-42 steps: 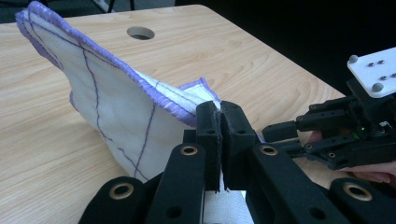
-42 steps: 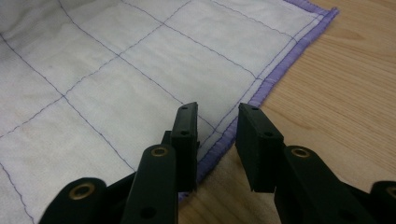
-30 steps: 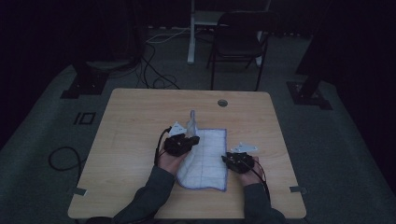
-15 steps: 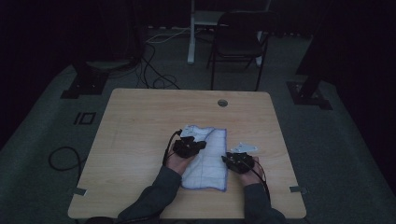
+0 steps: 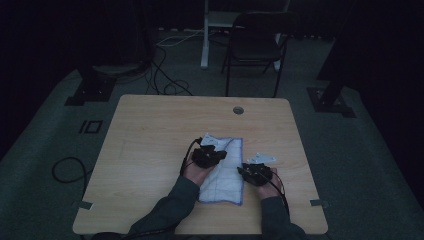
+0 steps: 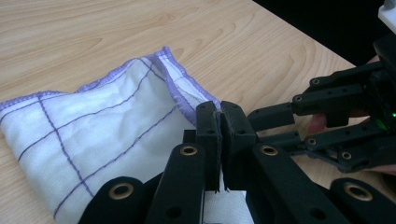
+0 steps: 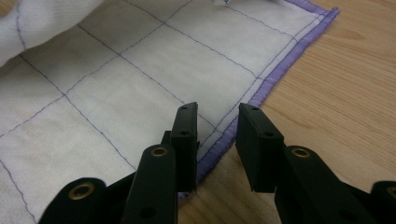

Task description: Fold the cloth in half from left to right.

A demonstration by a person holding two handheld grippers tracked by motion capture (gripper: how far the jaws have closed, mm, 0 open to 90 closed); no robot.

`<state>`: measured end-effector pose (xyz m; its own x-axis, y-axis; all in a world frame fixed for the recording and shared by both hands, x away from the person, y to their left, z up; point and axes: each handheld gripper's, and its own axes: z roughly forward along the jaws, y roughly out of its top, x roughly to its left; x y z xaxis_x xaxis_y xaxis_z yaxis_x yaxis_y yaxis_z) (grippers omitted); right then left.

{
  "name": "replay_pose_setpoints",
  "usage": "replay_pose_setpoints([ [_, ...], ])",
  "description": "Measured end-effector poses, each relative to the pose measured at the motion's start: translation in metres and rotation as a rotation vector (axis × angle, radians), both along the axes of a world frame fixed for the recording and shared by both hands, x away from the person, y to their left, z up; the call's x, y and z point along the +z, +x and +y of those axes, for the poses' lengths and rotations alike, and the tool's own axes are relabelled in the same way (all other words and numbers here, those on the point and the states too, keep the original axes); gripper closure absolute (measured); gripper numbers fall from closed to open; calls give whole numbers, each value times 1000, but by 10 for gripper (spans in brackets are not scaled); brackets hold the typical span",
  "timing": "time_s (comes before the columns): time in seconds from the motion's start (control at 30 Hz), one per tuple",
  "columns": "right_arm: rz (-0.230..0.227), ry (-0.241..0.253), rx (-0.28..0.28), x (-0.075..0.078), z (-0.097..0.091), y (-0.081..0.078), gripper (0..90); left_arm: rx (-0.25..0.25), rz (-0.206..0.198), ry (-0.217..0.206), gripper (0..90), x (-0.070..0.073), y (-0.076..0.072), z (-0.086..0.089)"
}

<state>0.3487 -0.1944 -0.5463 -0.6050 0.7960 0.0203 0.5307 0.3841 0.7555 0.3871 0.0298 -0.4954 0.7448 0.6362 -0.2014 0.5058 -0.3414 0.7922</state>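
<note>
The white cloth (image 5: 223, 170) with purple stitched edging lies partly folded on the wooden table (image 5: 150, 130), its corner pinched between the closed jaws of the left gripper (image 6: 219, 135), while the right gripper (image 7: 215, 140), jaws parted, straddles the cloth's purple hem without clamping it.

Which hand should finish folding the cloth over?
Probably the left. The left gripper is already shut on the cloth at its purple edge, while the right gripper has open jaws by the near hem.
</note>
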Motion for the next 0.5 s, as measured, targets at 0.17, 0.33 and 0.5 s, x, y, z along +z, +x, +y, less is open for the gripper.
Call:
replay_pose_setpoints([
  [0.17, -3, -2, 0, 0, 0, 0, 693, -7, -10, -11, 875, 4, 0, -8],
  [0.33, -1, -2, 1, 0, 0, 0, 693, -25, 11, 10, 869, -2, 2, -15],
  [0.5, -1, 0, 1, 0, 0, 0, 692, -44, 38, 17, 783, -7, 1, -16],
])
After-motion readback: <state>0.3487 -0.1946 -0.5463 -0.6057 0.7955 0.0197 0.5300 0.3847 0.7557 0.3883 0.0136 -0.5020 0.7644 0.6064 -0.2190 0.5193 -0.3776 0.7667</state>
